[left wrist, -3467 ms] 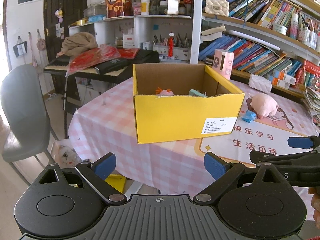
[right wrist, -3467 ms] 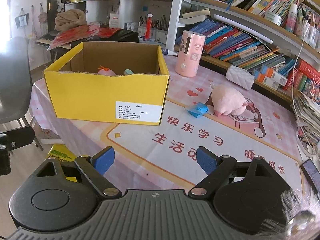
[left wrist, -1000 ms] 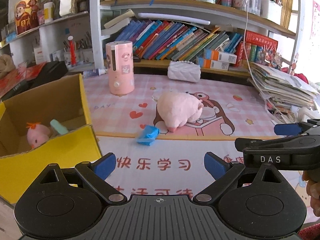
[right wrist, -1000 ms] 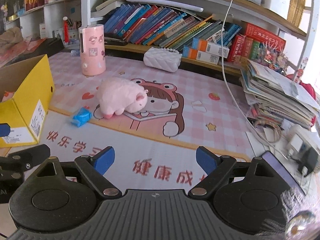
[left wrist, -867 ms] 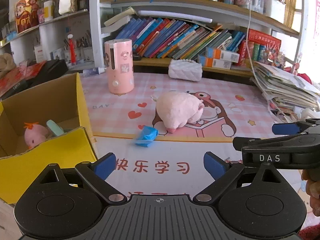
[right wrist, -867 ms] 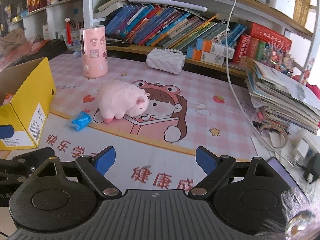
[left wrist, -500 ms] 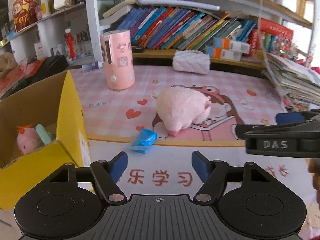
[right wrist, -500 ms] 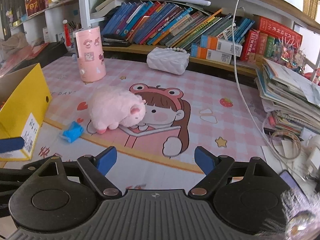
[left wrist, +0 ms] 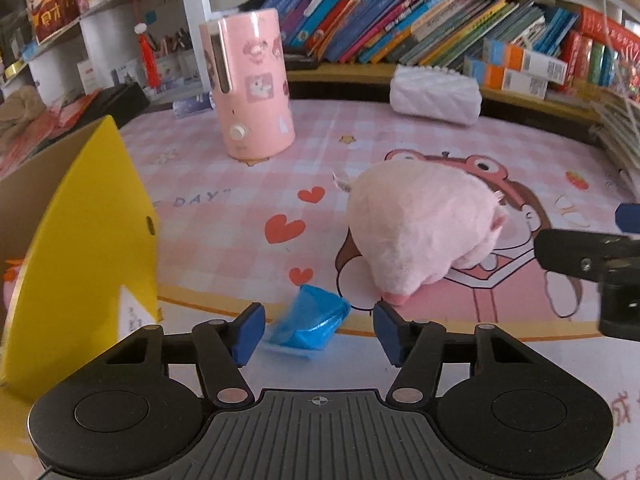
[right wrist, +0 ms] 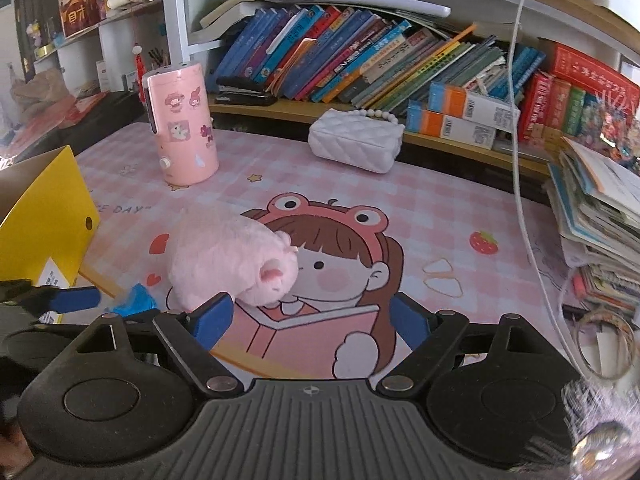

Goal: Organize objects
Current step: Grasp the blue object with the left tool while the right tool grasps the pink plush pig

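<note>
One pink plush pig (left wrist: 420, 228) lies on the counter (left wrist: 400, 140), its long axis running left to right, snout (right wrist: 274, 276) toward the right gripper (right wrist: 310, 316), whose fingers are spread apart and empty. One crumpled blue packet (left wrist: 314, 320) sits just beside the pig, between the parted fingers of the left gripper (left wrist: 318, 332). One yellow box (left wrist: 92, 236) is cut off at left, its contents mostly hidden.

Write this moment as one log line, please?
left gripper: open, around blue packet | right gripper: open, near pink plush | yellow box: left
</note>
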